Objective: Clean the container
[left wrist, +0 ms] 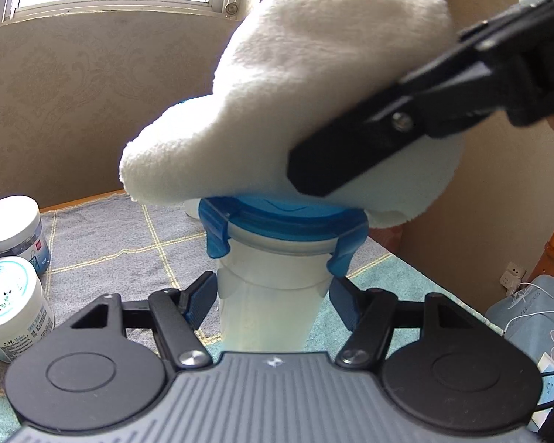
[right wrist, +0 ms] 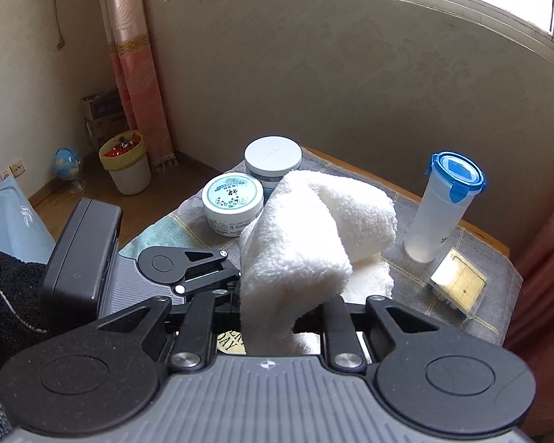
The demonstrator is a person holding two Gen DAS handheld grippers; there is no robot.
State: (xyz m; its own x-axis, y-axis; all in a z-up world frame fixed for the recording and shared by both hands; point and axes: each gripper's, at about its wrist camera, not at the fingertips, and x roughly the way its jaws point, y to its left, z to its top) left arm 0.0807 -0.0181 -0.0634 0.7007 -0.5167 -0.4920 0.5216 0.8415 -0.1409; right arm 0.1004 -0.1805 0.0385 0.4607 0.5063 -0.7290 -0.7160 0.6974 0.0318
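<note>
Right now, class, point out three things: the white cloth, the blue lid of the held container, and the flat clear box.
white cloth [left wrist: 295,85], left wrist view, its upper fold.
blue lid [left wrist: 277,214], left wrist view, its top face.
flat clear box [right wrist: 460,282], right wrist view, its top.

The cloth [left wrist: 295,85] is lying on the lid of the container [left wrist: 273,291]. Two jars [right wrist: 232,203] are sitting side by side near the bench's [right wrist: 472,258] far left edge. A second container [right wrist: 443,206] is standing near its far right corner, with a flat box [right wrist: 458,284] just before it.

Only "DAY" reads, on a yellowish card [right wrist: 229,343] under the right gripper's fingers.
</note>
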